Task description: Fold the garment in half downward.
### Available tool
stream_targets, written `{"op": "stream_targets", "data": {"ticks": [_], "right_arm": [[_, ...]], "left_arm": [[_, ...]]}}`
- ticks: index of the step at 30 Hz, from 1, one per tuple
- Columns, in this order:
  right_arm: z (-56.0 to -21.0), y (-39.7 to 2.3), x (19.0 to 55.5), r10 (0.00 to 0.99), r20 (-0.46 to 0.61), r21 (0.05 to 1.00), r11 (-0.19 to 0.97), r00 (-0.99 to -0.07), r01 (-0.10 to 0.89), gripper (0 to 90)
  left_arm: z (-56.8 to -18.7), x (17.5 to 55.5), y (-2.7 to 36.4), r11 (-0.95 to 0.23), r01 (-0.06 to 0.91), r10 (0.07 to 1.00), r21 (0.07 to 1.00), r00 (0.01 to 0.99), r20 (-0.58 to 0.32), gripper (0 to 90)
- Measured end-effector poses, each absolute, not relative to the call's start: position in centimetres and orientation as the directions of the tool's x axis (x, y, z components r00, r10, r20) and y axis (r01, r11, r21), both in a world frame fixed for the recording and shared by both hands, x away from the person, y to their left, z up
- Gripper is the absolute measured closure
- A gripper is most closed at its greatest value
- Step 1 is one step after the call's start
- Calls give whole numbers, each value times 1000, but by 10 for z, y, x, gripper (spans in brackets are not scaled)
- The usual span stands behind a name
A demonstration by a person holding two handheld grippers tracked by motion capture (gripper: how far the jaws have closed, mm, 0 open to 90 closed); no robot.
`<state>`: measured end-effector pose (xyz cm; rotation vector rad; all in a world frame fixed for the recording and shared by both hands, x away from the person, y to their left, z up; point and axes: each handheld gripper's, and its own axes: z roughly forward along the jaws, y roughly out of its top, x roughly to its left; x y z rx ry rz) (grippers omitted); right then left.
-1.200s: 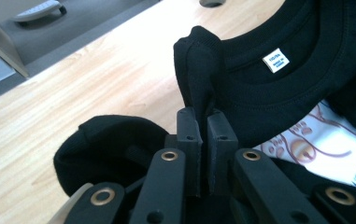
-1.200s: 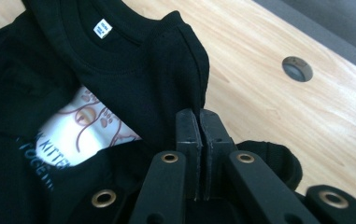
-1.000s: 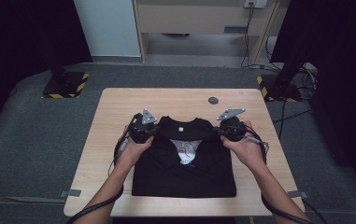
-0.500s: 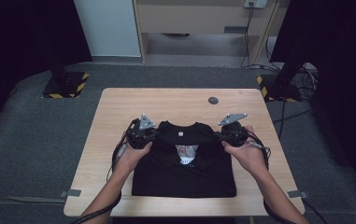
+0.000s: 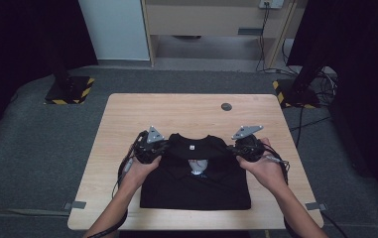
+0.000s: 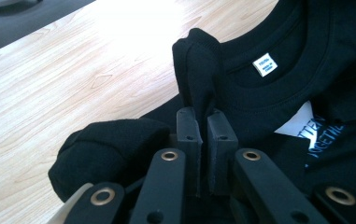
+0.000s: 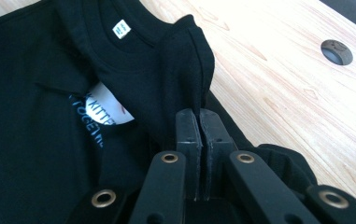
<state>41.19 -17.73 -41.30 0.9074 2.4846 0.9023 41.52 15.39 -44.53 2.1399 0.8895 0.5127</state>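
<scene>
- I have my left gripper (image 5: 157, 148) pressed together on a pinch of the black T-shirt (image 5: 196, 186) at its left shoulder, at about ten o'clock of the folded cloth; in the left gripper view the fabric stands up in a peak from between my pads (image 6: 188, 128).
- My right gripper (image 5: 237, 148) is clamped the same way on the right shoulder, at about two o'clock, with a ridge of cloth rising out of its closed jaws.
- The shirt lies on the wooden table (image 5: 127, 119), toward six o'clock on the top, collar and white neck label (image 6: 265, 64) facing twelve o'clock, a printed patch (image 5: 198, 166) showing below the neck.
- I hold both shoulders at once, I judge, so the top edge stays level and the garment can be lifted or folded toward me without skewing.
- The round grommet (image 5: 226, 106) sits well apart at twelve o'clock, out of the way.
- Against the earlier frames, my grippers sit slightly nearer six o'clock and the shirt's collar edge has come with them; both grips are unchanged.
</scene>
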Motion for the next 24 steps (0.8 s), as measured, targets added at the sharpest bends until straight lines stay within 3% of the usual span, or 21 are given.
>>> {"op": "stream_targets", "data": {"ticks": [24], "right_arm": [[-411,-177,388,641,-91,665,609,-762,432,879]], "left_arm": [[-441,395,152,-462,433,726,774,686,49,864]]}}
